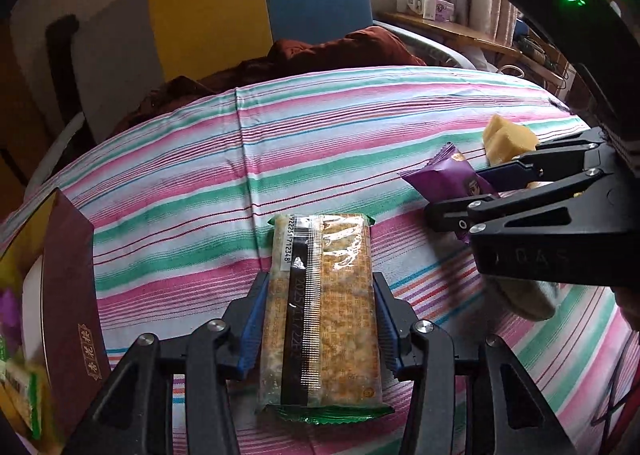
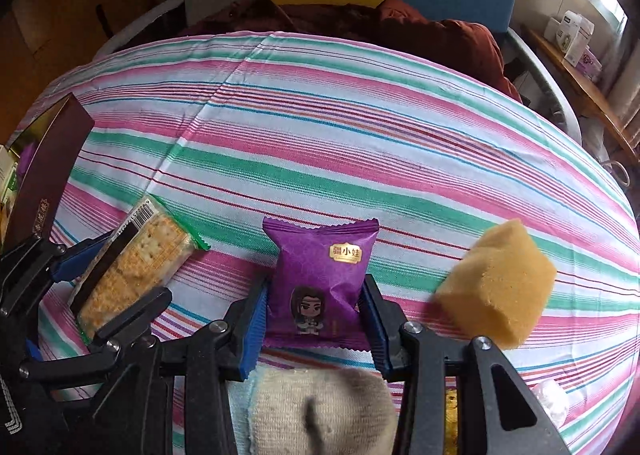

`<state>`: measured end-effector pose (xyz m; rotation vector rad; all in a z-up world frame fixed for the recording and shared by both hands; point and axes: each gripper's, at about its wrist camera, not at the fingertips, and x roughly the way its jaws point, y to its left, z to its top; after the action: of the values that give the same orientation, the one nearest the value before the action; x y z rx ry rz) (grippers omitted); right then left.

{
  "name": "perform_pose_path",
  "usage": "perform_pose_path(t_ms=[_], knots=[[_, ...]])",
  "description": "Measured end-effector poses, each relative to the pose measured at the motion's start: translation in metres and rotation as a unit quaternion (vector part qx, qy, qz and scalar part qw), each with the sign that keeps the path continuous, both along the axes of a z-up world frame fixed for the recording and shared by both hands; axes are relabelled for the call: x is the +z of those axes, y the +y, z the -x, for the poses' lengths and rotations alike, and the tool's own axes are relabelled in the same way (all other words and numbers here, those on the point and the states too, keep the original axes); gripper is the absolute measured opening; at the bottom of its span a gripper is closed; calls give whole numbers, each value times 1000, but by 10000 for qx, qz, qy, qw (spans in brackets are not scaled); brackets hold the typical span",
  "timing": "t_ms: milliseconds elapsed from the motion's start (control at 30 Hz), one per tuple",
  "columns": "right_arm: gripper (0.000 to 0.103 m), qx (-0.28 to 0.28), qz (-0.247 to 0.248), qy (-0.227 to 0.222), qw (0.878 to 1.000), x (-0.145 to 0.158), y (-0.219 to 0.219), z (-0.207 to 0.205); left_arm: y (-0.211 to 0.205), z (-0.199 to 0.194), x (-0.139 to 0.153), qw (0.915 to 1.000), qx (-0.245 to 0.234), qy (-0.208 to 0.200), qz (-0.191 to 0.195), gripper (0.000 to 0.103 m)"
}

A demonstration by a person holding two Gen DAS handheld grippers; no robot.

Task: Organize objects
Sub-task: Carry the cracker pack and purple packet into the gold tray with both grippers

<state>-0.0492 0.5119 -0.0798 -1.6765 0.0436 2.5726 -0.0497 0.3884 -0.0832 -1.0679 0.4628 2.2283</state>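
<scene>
The left gripper (image 1: 320, 319) grips a cracker pack (image 1: 320, 311) above the striped cloth (image 1: 240, 159). The right gripper (image 2: 314, 319) grips a purple packet (image 2: 320, 279); a sponge (image 2: 496, 283) lies beside it.

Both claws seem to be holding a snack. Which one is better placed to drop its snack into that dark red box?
Probably the left gripper: its cracker pack sits nearer the dark red box at the cloth's left edge. The right gripper, holding the purple packet, is farther off.
</scene>
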Motion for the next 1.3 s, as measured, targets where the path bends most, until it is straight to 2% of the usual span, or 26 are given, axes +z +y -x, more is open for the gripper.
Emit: perform_pose_path(t_ms=[733, 900, 1033, 1300], knots=[[44, 55, -153, -4, 9999, -4, -4, 5, 0, -1, -1, 9999, -5, 128, -47, 50], [44, 59, -155, 41, 9999, -5, -4, 6, 2, -4, 4, 9998, -125, 130, 58, 48], [44, 92, -167, 109, 9998, -5, -2, 7, -6, -17, 21, 9994, -336, 15, -78, 48], [44, 96, -367, 217, 9990, -5, -13, 1, -41, -44, 78, 9968, -549, 252, -516, 48]])
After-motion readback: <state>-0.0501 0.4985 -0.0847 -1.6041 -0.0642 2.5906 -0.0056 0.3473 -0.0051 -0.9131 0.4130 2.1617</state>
